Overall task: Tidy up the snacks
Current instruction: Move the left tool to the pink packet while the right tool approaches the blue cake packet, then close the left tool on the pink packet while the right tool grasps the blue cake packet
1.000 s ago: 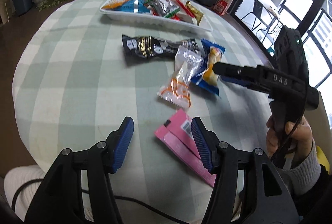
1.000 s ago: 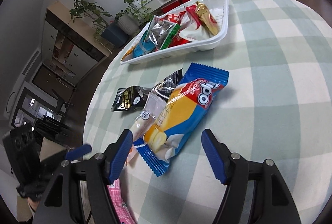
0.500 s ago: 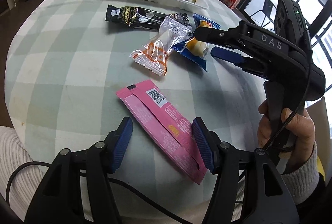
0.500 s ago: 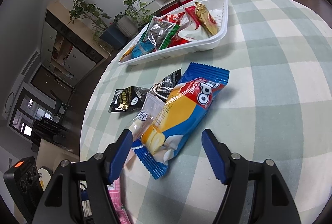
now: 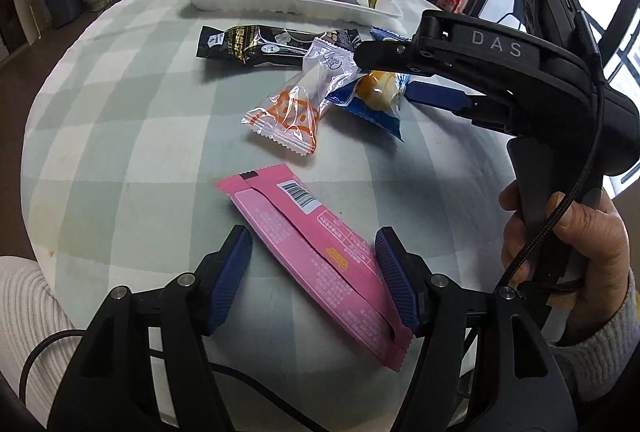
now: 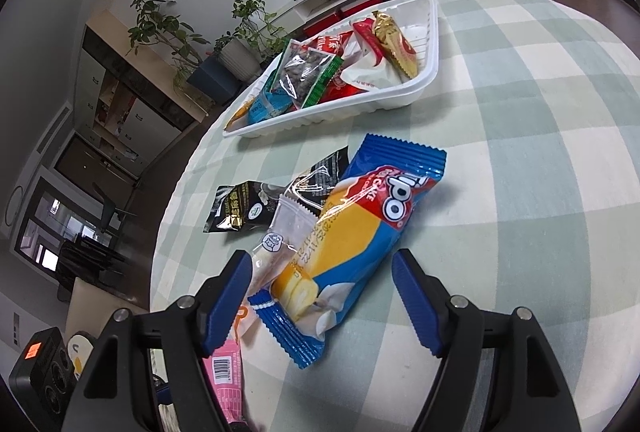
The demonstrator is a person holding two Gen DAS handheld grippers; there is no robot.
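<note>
A pink snack packet [image 5: 320, 252] lies flat on the checked tablecloth, its lower half between the fingers of my left gripper [image 5: 312, 236]. The jaws are opening and the pads do not touch it. My right gripper [image 6: 320, 258] straddles the near end of a blue-and-yellow cake packet [image 6: 360, 244] without pressing on it, jaws easing wider. From the left wrist, the right gripper [image 5: 382, 72] hovers over that cake packet [image 5: 376, 100]. A clear orange-printed packet [image 5: 296, 108] and a black packet [image 5: 260, 46] lie beside it. The white tray [image 5: 280, 2] at the far side holds several snacks.
The round table's edge curves close on the left and near sides. A hand [image 5: 568, 240] in a grey sleeve grips the right tool's handle. Plants, a low white shelf and windows stand beyond the table. A white knitted sleeve [image 5: 28, 312] shows at the lower left.
My left gripper has shifted over the pink packet, which now lies between its fingers instead of beside the right one. Its jaws stand a little wider. The right gripper has kept its place.
</note>
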